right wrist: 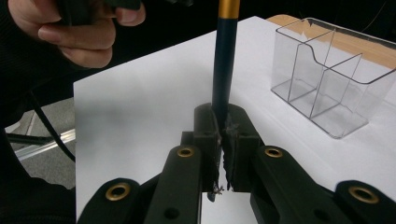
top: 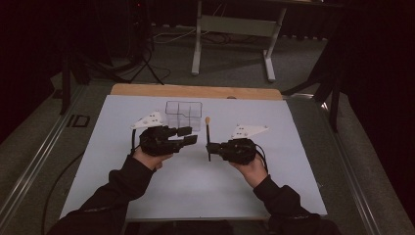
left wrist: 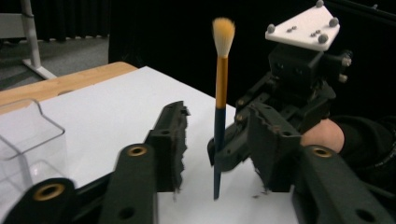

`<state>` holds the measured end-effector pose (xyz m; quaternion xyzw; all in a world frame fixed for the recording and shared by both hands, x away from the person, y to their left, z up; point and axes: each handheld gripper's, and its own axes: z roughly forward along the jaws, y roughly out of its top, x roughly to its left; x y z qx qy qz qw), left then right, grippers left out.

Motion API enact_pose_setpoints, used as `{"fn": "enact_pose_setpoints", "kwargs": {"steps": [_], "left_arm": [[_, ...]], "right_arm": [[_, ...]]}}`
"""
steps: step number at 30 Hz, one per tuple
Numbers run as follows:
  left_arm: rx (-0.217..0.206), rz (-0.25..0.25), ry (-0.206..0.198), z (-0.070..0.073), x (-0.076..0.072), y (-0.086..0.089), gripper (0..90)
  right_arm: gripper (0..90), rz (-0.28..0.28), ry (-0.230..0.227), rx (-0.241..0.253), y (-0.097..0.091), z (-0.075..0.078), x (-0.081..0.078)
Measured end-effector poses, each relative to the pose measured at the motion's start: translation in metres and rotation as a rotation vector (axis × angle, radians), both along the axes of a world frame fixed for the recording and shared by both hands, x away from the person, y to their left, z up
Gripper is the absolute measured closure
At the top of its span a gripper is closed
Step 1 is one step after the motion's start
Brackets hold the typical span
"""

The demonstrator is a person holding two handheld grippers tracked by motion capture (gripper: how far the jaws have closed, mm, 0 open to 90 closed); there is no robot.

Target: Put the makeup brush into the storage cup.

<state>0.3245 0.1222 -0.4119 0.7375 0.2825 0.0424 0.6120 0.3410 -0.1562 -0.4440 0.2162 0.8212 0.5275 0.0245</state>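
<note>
A make-up brush with a dark handle, orange ferrule and pale bristles stands upright, bristles up. My right gripper is shut on its lower handle, pads pressed together around it. My left gripper hovers just left of the brush and is open, with nothing between its fingers. In the left gripper view the brush rises beyond the open jaws, held by the other gripper. A clear divided organiser stands empty behind the left gripper.
A white sheet covers the wooden table. The organiser sits on its far middle part. Beyond the table are grey floor, cables and a desk frame. A hand is at the right gripper view's upper left.
</note>
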Motion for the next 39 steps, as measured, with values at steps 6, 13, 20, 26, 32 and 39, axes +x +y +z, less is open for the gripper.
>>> {"fn": "enact_pose_setpoints", "kwargs": {"steps": [6, 13, 20, 26, 32, 39], "left_arm": [[-0.008, -0.015, 0.005, 0.000, 0.007, -0.012, 56.2], [-0.016, -0.046, 0.028, -0.003, 0.016, -0.024, 58.8], [-0.037, -0.068, 0.033, -0.001, 0.021, -0.030, 70.7], [-0.037, -0.071, 0.041, -0.001, 0.023, -0.033, 80.6], [0.002, -0.059, 0.025, 0.001, 0.022, -0.032, 84.0], [0.025, -0.042, 0.001, 0.001, 0.021, -0.034, 84.3]], "right_arm": [[84.7, 0.000, -0.004, 0.001, 0.000, 0.000, 0.000], [84.7, 0.003, -0.011, -0.010, 0.001, 0.000, -0.001], [84.7, 0.008, -0.017, -0.019, 0.002, -0.002, -0.001], [84.7, 0.010, -0.020, -0.027, 0.003, -0.002, -0.001], [84.6, 0.012, -0.020, -0.036, 0.003, -0.003, -0.001], [84.1, 0.013, -0.007, -0.032, 0.003, -0.003, 0.001]]}}
